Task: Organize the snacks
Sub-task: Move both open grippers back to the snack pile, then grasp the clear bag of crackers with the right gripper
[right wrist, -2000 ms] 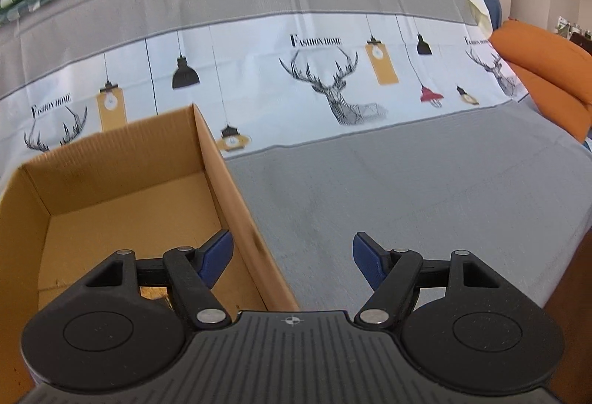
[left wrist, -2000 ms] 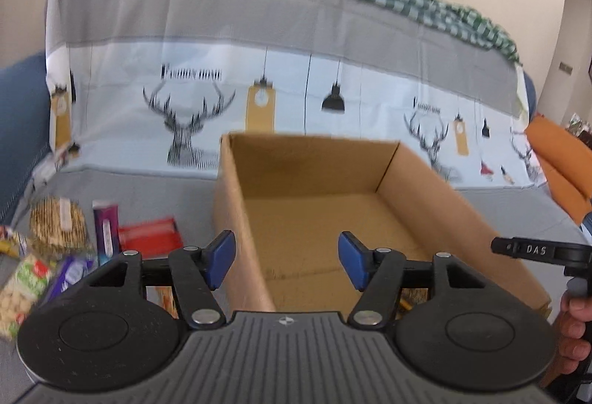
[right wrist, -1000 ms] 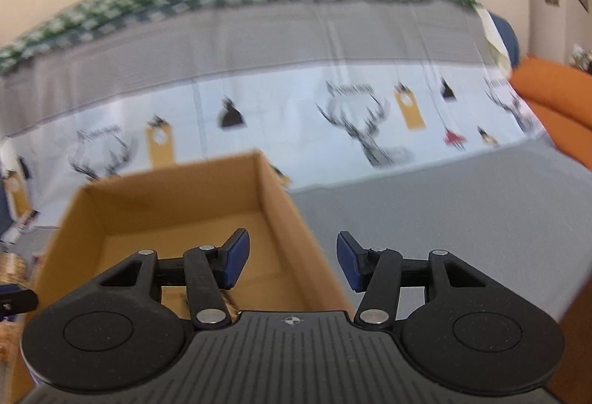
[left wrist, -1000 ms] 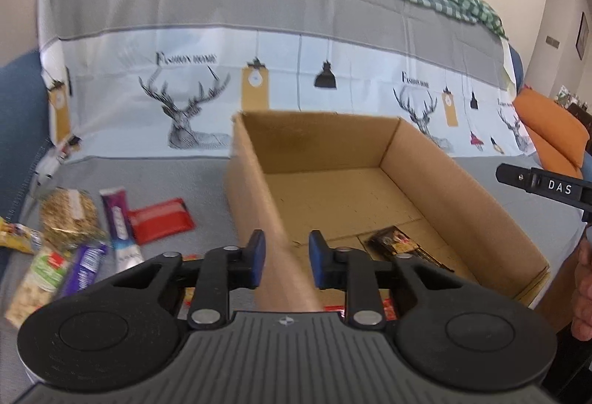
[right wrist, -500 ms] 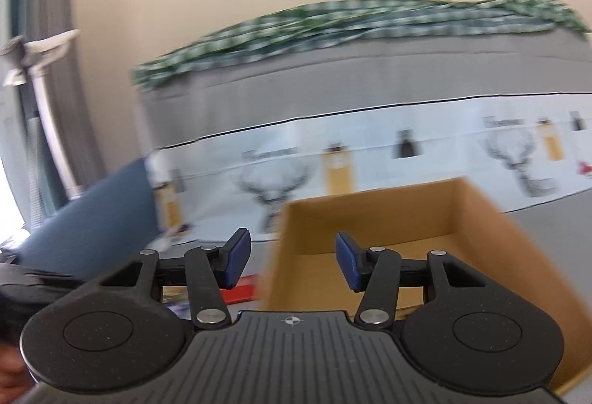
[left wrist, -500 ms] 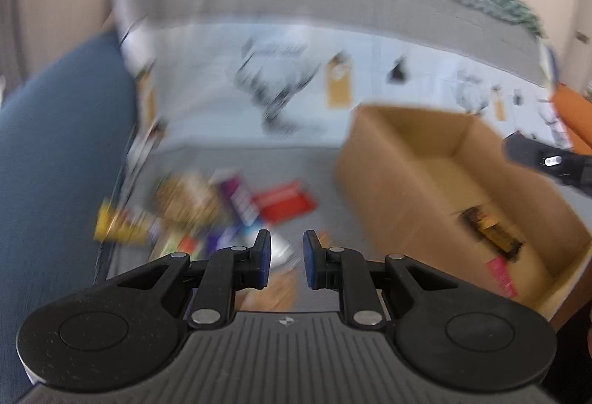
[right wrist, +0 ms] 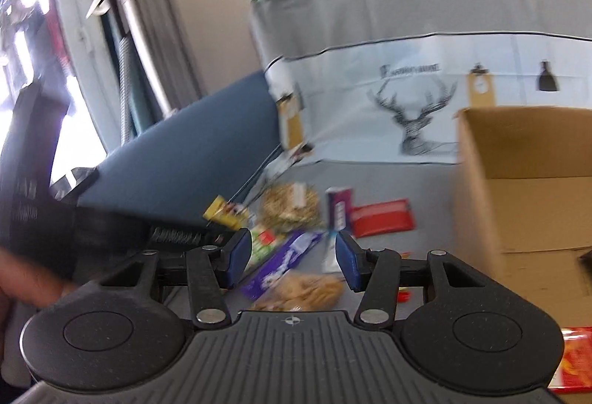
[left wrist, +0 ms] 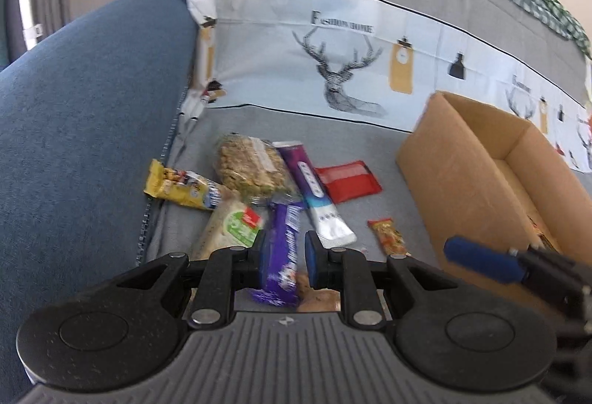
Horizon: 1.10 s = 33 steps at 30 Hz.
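Several snacks lie in a pile on the grey sofa cover: a purple bar (left wrist: 282,248), a long purple-and-white bar (left wrist: 314,197), a red pack (left wrist: 347,178), a grain cake pack (left wrist: 251,167), a yellow bar (left wrist: 181,189), a green-and-white pack (left wrist: 233,230) and a small orange packet (left wrist: 388,235). My left gripper (left wrist: 288,256) hovers over the purple bar, its jaws a narrow gap apart and pressing on nothing. The cardboard box (left wrist: 481,163) stands to the right. My right gripper (right wrist: 292,261) is open and empty, facing the same pile, with the purple bar (right wrist: 285,259) showing between its fingers.
The blue sofa arm (left wrist: 85,115) rises just left of the pile. A cookie pack (right wrist: 310,287) lies nearest to me. One blue finger of the right gripper (left wrist: 477,261) reaches in front of the box. A red packet (right wrist: 577,363) shows at the lower right. A hand (right wrist: 22,278) holds the left tool.
Both grippers swung left, away from the box and over the snack pile. The left jaws kept their narrow gap. The right gripper's finger came into the left wrist view.
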Each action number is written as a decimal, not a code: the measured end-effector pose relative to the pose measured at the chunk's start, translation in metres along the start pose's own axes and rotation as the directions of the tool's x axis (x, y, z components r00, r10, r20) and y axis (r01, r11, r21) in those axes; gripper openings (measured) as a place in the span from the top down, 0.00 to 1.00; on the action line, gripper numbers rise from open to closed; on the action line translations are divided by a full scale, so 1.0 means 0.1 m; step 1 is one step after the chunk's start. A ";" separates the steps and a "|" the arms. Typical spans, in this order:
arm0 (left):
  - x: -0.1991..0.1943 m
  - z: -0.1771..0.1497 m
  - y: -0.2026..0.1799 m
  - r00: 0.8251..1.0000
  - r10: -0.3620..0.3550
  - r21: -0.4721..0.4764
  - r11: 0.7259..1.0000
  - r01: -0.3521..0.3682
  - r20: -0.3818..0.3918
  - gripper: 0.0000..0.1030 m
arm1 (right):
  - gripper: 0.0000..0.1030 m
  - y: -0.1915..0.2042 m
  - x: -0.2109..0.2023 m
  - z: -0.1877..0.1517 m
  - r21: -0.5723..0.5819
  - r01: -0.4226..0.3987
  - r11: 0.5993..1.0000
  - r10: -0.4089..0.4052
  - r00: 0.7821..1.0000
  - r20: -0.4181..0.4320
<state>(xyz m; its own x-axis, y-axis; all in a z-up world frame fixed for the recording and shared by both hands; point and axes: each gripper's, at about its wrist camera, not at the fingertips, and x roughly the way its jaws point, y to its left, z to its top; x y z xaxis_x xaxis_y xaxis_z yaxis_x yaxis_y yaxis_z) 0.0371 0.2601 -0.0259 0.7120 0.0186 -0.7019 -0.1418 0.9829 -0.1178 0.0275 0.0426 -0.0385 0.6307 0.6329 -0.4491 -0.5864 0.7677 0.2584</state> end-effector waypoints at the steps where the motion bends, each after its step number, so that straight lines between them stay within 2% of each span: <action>1: 0.01 0.00 0.03 1.000 0.011 -0.013 1.000 -0.011 0.001 0.78 | 0.48 0.04 0.06 -0.03 -0.016 0.009 1.000 -0.009 1.000 -0.009; 3: 0.04 0.02 0.08 1.000 0.028 -0.034 0.999 -0.028 0.006 0.76 | 0.46 0.06 0.16 -0.06 -0.015 0.000 1.000 0.000 1.000 -0.024; 4: 0.06 0.02 0.10 0.999 0.038 -0.041 0.998 -0.037 0.008 0.74 | 0.42 0.05 0.21 -0.08 -0.017 0.000 1.000 0.000 1.000 -0.029; 8: 0.15 0.03 0.13 0.998 0.069 -0.050 0.996 -0.068 0.003 0.53 | 0.30 -0.01 0.36 -0.17 -0.002 0.007 1.000 -0.007 0.997 -0.071; 12: 0.27 0.01 0.16 0.995 0.092 -0.055 0.994 -0.093 -0.030 0.52 | 0.26 -0.06 0.50 -0.22 0.024 0.008 1.000 -0.005 0.993 -0.119; 15: 0.34 -0.01 0.20 0.991 0.125 -0.067 0.990 -0.127 -0.036 0.41 | 0.22 -0.07 0.60 -0.24 0.023 0.015 1.000 -0.011 0.990 -0.140; 22: 0.55 -0.07 0.20 0.977 0.171 -0.029 0.984 -0.176 -0.127 0.40 | 0.22 -0.10 0.76 -0.28 0.035 0.034 0.999 -0.026 0.979 -0.204; 27: 0.58 -0.09 0.22 0.973 0.182 -0.022 0.982 -0.187 -0.142 0.43 | 0.23 -0.16 0.80 -0.31 0.054 0.048 0.997 -0.034 0.971 -0.235; 30: 0.58 -0.10 0.22 0.971 0.187 -0.019 0.981 -0.192 -0.149 0.53 | 0.28 -0.18 0.81 -0.32 0.061 0.040 0.997 -0.024 0.970 -0.241; 33: 0.57 -0.10 0.22 0.972 0.186 -0.015 0.982 -0.190 -0.147 0.55 | 0.39 -0.17 0.80 -0.33 0.059 0.023 0.998 -0.008 0.971 -0.241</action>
<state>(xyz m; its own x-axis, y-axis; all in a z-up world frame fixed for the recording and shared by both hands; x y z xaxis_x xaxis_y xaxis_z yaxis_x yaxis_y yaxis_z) 0.0680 0.2807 -0.0752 0.5642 0.1734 -0.8072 -0.2845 0.9587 0.0071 0.0714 0.0766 -0.1067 0.4947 0.5836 -0.6439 -0.5402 0.7869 0.2982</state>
